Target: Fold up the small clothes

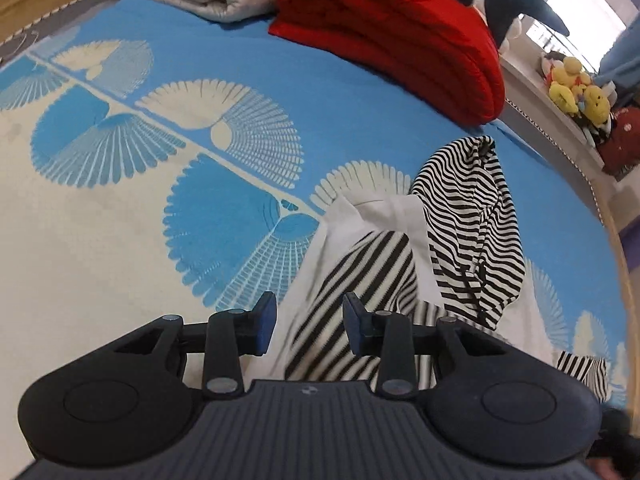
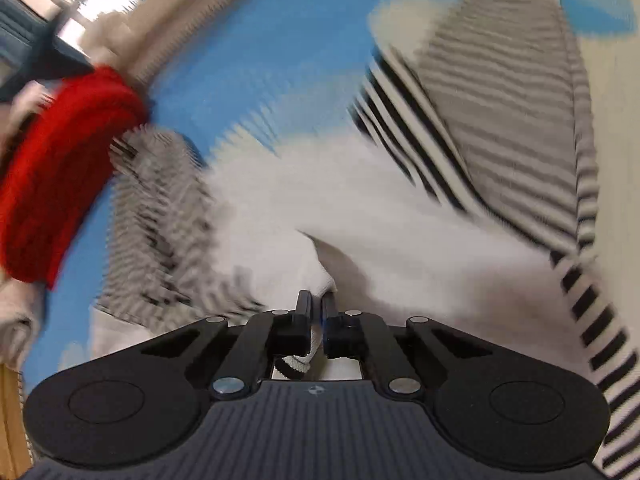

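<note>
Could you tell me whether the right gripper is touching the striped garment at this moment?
Touching. The right wrist view shows the right gripper shut on a white fold of the striped garment, cloth pinched between its fingers.

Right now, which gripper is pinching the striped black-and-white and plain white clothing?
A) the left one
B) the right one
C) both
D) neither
B: the right gripper is shut on white fabric of the striped black-and-white and plain white clothing, while the left gripper hangs open above it.

Rumpled black-and-white striped garment [image 1: 460, 232] with white body lies on bed.
</note>
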Demonstrator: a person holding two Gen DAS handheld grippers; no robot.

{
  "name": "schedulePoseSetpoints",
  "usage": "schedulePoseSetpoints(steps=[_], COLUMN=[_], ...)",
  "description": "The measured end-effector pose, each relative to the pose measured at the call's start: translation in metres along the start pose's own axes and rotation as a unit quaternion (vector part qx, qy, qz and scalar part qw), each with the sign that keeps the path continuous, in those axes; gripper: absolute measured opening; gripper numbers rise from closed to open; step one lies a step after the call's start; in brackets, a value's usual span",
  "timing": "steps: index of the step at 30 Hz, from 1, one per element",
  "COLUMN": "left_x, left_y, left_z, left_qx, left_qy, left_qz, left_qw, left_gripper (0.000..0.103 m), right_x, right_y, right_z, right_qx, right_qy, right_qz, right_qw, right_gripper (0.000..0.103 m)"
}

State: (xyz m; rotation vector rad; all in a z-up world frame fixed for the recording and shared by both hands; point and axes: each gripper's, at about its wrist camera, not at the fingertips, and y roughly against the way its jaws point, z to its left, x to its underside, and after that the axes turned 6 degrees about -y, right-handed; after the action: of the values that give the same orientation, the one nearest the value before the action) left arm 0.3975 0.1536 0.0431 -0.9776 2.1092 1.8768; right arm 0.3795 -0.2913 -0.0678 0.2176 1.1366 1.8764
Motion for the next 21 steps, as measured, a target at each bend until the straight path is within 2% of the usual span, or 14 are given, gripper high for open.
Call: schedulePoseSetpoints(steps=[3, 4, 5, 6, 8, 10, 11, 12, 14, 15, 16, 18, 19, 21], left_x=[0.000, 0.001, 0.002, 0.004, 0.007, 0.010, 0.012, 0.015, 0.020, 0.022, 0.026, 0.035, 0.041, 0.054], left_y=[-0.001, -0.002, -0.004, -0.006, -0.010, -0.014, -0.016, -0.019, -0.027, -0.032, -0.037, -0.051, -0.060, -0.080], left_z=[0.002, 0.002, 0.001, 0.001, -0.003, -0.011, -0.016, -0.021, -0.031, -0.035, -0.039, -0.043, -0.044, -0.042], left_qx=[0.003, 0.004, 0.004, 0.004, 0.005, 0.009, 0.012, 0.017, 0.026, 0.028, 0.032, 0.040, 0.043, 0.042], left_qy=[-0.001, -0.004, -0.007, -0.006, -0.005, -0.014, -0.021, -0.030, -0.046, -0.051, -0.059, -0.067, -0.066, -0.064], left_qz=[0.003, 0.005, 0.009, 0.013, 0.021, 0.026, 0.028, 0.031, 0.041, 0.045, 0.050, 0.068, 0.083, 0.130], left_qw=[1.0000, 1.0000, 0.9999, 0.9999, 0.9998, 0.9995, 0.9993, 0.9989, 0.9978, 0.9972, 0.9965, 0.9946, 0.9934, 0.9886], left_gripper=[0.039, 0.039, 0.039, 0.039, 0.039, 0.039, 0.039, 0.039, 0.039, 0.039, 0.039, 0.039, 0.039, 0.039], right_x=[0.002, 0.004, 0.005, 0.004, 0.003, 0.002, 0.001, -0.001, -0.004, -0.005, -0.007, -0.010, -0.010, -0.011], right_y=[0.054, 0.064, 0.065, 0.057, 0.029, 0.022, 0.025, 0.030, 0.042, 0.045, 0.042, 0.024, 0.015, -0.009], right_z=[0.016, 0.015, 0.009, 0.002, -0.022, -0.043, -0.044, -0.041, -0.029, -0.025, -0.023, -0.023, -0.026, -0.038], right_qx=[-0.018, -0.003, 0.028, 0.055, 0.123, 0.190, 0.199, 0.193, 0.146, 0.115, 0.081, 0.047, 0.056, 0.108], right_qy=[0.039, 0.053, 0.056, 0.055, 0.024, -0.021, -0.020, -0.016, 0.000, 0.011, 0.019, 0.018, 0.015, 0.016], right_qz=[-0.092, -0.114, -0.118, -0.101, -0.029, -0.020, -0.032, -0.051, -0.084, -0.086, -0.074, -0.026, -0.006, 0.042], right_qw=[0.995, 0.992, 0.991, 0.992, 0.992, 0.981, 0.979, 0.980, 0.986, 0.990, 0.994, 0.998, 0.998, 0.993], right_gripper=[0.004, 0.004, 0.004, 0.004, 0.005, 0.008, 0.008, 0.008, 0.008, 0.011, 0.015, 0.016, 0.016, 0.016])
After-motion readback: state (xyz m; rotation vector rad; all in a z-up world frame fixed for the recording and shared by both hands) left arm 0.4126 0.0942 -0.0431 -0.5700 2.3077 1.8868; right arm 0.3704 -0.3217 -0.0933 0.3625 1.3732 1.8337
